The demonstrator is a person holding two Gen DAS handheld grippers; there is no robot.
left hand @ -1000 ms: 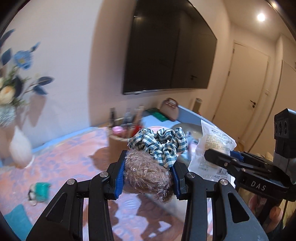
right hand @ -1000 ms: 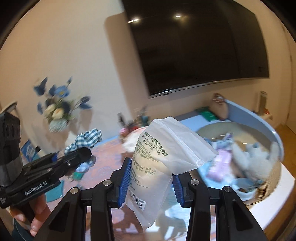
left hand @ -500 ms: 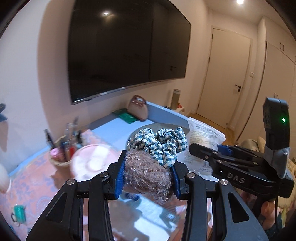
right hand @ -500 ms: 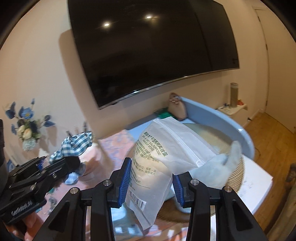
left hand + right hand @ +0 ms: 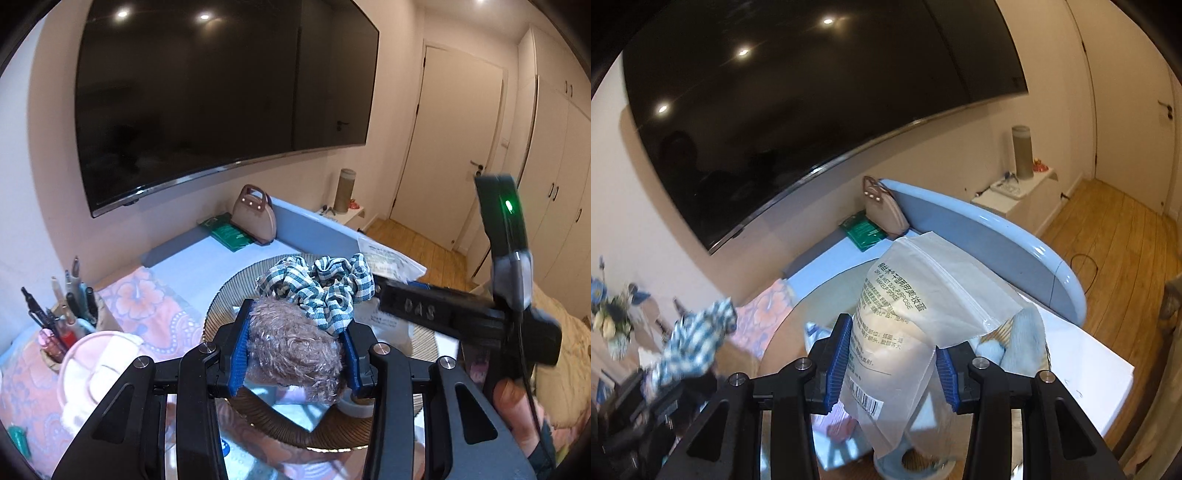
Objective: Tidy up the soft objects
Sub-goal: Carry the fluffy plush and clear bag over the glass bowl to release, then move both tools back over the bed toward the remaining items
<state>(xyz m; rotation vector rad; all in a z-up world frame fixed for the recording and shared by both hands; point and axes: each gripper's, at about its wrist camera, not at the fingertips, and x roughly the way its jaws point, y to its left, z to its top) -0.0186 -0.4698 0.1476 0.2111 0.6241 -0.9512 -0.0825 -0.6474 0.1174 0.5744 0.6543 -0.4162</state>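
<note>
My left gripper (image 5: 295, 347) is shut on a brown fuzzy scrunchie (image 5: 291, 358). A blue-and-white checked scrunchie (image 5: 321, 288) rides on top of it, past the fingertips. Both hang over a round woven basket (image 5: 229, 291). My right gripper (image 5: 892, 354) is shut on a frosted zip bag (image 5: 923, 302) with printed text and a barcode. It holds the bag over the same basket (image 5: 783, 332), where a light blue plush toy (image 5: 1023, 339) lies. In the left wrist view the right gripper (image 5: 384, 295) sits close on the right with the bag (image 5: 388, 258). The checked scrunchie (image 5: 698, 339) shows blurred at lower left.
A pen holder (image 5: 70, 306) and a pink round dish (image 5: 96, 369) stand left of the basket on a floral cloth. A brown handbag (image 5: 255, 218) and a green booklet (image 5: 229, 234) lie behind it by a blue curved panel (image 5: 314, 229). A large TV hangs on the wall.
Both grippers have swung right together, from the flower and pen-holder side to over the basket. Each keeps its load: the scrunchies in the left, the bag in the right.
</note>
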